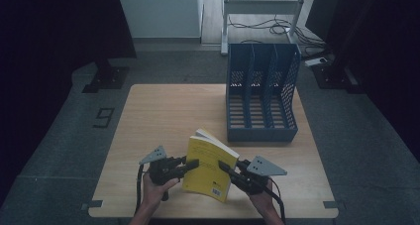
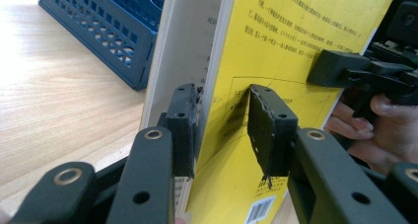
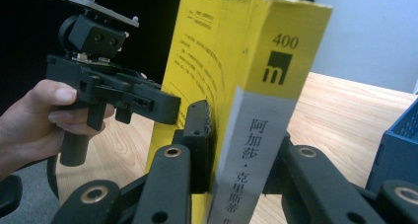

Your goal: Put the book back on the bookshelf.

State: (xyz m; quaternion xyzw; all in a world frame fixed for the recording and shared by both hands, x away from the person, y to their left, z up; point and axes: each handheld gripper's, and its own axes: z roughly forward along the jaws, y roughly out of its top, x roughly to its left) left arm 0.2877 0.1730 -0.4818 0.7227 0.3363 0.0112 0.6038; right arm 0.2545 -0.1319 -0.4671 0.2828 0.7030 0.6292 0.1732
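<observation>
The yellow book (image 1: 210, 168) is upright at the lower middle of the high view, lifted off the table (image 1: 163, 116), and my right gripper (image 1: 233, 171) is clamped on its spine side. My left gripper (image 1: 190, 164) has its jaws around the other edge, but they stand loose with a gap to the cover. I judge the pick-up done; the book must go yet into the blue rack (image 1: 262, 93) at the upper right, which has all slots free.

- Your blue file rack (image 1: 262, 93) blocks the table's (image 1: 163, 116) far right corner; its front edge stands near the yellow book (image 1: 209, 164).
- Left half and far left of the table are open for passing.
- Narrow gap between book top and rack.
</observation>
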